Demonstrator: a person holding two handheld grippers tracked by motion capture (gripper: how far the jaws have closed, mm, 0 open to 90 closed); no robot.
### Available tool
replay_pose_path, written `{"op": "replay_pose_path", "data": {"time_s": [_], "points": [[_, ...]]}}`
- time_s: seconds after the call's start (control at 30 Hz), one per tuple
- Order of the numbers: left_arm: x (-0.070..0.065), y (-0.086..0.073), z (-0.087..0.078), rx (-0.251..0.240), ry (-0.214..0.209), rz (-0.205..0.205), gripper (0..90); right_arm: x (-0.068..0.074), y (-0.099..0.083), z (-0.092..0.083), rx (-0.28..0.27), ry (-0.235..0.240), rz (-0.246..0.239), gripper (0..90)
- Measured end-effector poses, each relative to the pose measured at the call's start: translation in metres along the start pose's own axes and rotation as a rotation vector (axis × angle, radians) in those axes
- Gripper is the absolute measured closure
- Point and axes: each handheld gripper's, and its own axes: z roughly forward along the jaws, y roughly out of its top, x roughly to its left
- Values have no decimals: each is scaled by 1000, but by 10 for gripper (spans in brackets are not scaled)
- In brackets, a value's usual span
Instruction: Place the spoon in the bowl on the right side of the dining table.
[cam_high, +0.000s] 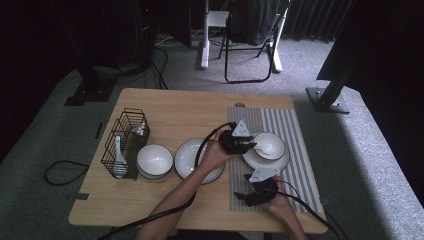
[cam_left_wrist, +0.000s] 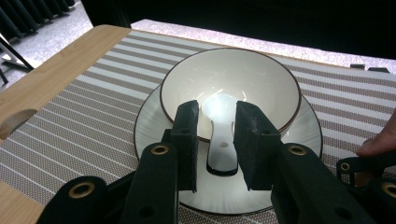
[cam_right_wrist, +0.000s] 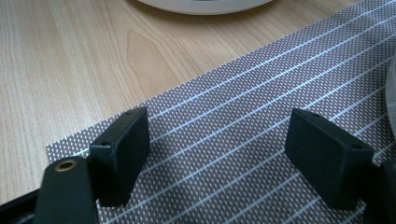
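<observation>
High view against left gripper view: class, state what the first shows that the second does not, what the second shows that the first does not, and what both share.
High view alone: a wire basket holding a spoon, an empty bowl and an empty plate left of the mat, plus the right gripper low over the mat.

Left gripper view alone: the gap between the black pads and the spoon handle; they do not press it.

Both: the striped mat, the bowl on its plate, the white spoon lying in that bowl, and the left gripper.

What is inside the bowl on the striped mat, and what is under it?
A white spoon lies in the bowl, its handle over the rim between the left gripper's open jaws. A plate sits underneath; its centre is covered.
</observation>
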Motion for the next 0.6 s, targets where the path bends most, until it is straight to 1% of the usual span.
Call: {"op": "replay_pose_path", "data": {"time_s": [0.1, 0.27, 0.53, 0.6], "points": [[1, 0, -1, -7, -4, -5, 706, 0, 0, 0, 0, 0, 0, 215], [2, 0, -3, -3, -14, -10, 698, 0, 0, 0, -1, 2, 2, 215], [4, 0, -10, -7, -13, -16, 679, 0, 0, 0, -1, 3, 6, 215], [6, 0, -13, -16, -8, -23, 669, 0, 0, 0, -1, 3, 6, 215]]}}
